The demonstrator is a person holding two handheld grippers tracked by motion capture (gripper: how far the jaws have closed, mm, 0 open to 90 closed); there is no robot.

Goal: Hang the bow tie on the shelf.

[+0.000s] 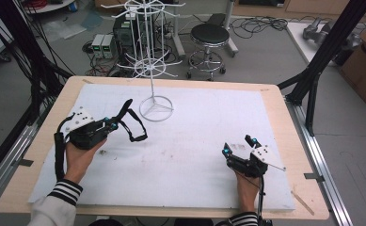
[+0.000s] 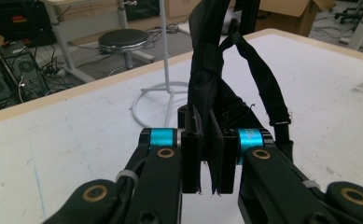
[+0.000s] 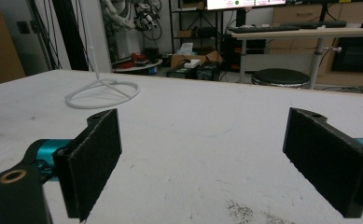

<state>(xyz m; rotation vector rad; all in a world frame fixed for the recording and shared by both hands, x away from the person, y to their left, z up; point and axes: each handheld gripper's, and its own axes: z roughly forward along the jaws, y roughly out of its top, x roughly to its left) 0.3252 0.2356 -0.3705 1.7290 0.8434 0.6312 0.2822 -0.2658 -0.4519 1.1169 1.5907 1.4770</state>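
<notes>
The left gripper (image 1: 116, 123) has its jaws pressed tight on a black strap (image 1: 132, 123). The strap is lifted off the white mat (image 1: 194, 155). One end pokes up past the jaws, and a loop hangs down to the right of them without touching the mat. In the left gripper view, the strap (image 2: 207, 88) stands up between the two black pads (image 2: 191, 158), and the loop falls away on the right side.

Just ahead stands a white wire rack (image 1: 148, 56) with thin hooks sticking out. Its round foot (image 1: 156, 108) sits on the mat, near the strap.

The right gripper (image 1: 237, 148) rests low on the right side of the mat, well apart from the strap. Its jaws are spread wide and hold nothing.

It looks like the job is to hang the strap on a hook. To do it well, the left hand should keep its tight squeeze, lift the loop higher than a hook, and slip the loop over the tip slowly. The rack looks light, so a bump could tip it. The right gripper could help by pulling the loop open.
</notes>
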